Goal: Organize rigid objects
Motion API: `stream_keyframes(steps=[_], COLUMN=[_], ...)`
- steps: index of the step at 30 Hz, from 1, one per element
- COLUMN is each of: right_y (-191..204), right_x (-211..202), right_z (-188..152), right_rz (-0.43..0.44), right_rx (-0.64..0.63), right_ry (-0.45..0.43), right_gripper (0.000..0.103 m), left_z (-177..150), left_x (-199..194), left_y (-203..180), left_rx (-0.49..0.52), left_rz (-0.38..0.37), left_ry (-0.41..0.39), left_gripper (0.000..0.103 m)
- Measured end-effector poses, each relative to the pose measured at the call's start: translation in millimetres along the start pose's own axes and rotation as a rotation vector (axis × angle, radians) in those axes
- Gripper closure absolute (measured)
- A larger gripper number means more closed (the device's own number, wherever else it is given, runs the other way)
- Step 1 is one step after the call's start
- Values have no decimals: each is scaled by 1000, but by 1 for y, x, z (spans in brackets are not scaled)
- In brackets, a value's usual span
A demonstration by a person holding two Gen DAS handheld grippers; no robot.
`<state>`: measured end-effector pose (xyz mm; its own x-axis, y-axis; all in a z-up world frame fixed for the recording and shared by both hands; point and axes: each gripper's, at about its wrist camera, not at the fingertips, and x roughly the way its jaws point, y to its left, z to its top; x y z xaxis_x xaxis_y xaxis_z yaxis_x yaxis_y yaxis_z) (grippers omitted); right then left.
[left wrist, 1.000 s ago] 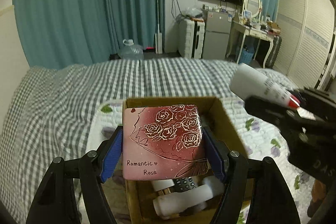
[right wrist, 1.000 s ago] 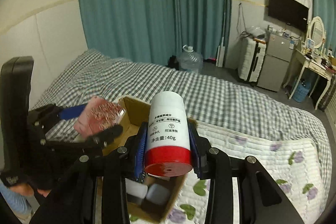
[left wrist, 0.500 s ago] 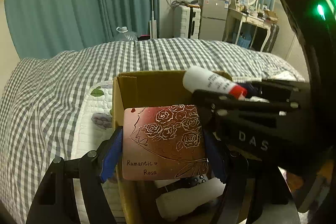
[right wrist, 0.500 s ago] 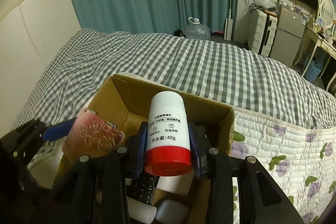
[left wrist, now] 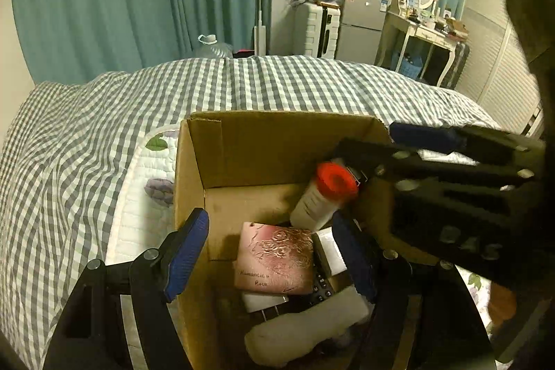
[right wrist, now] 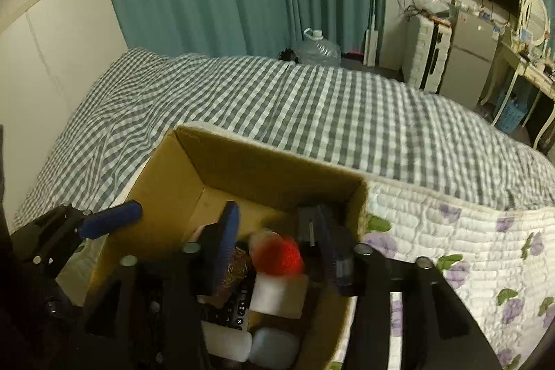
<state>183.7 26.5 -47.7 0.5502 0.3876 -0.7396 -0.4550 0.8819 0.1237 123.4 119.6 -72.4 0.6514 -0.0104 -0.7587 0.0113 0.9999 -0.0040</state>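
Left wrist view: both grippers' jaws stand wide apart, empty. The tin [left wrist: 275, 260] lies in the box [left wrist: 194, 162]; the blurred bottle [left wrist: 322, 196] seems mid-fall beside it. To finish well, lift both grippers straight up, clear of the box walls.

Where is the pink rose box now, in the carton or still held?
In the carton: the pink rose box lies on other items, with the left tool open above it.

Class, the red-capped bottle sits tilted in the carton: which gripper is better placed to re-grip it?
Right: the right gripper, open, flanks the red-capped bottle; the left gripper hangs open over the pink box.
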Motion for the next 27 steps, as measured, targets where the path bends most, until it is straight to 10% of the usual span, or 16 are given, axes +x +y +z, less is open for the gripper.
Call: stream_keyframes(steps=[27], right_y=[-32], right_x=[-227], right_z=[-60], right_rz=[-295], right_rx=[111], right_ry=[-380], right_gripper=[0], left_z=[-16], left_x=[-165], left_y=[-42], left_rx=[48], left_rz=[34], left_ry=[-490], left_gripper=[22])
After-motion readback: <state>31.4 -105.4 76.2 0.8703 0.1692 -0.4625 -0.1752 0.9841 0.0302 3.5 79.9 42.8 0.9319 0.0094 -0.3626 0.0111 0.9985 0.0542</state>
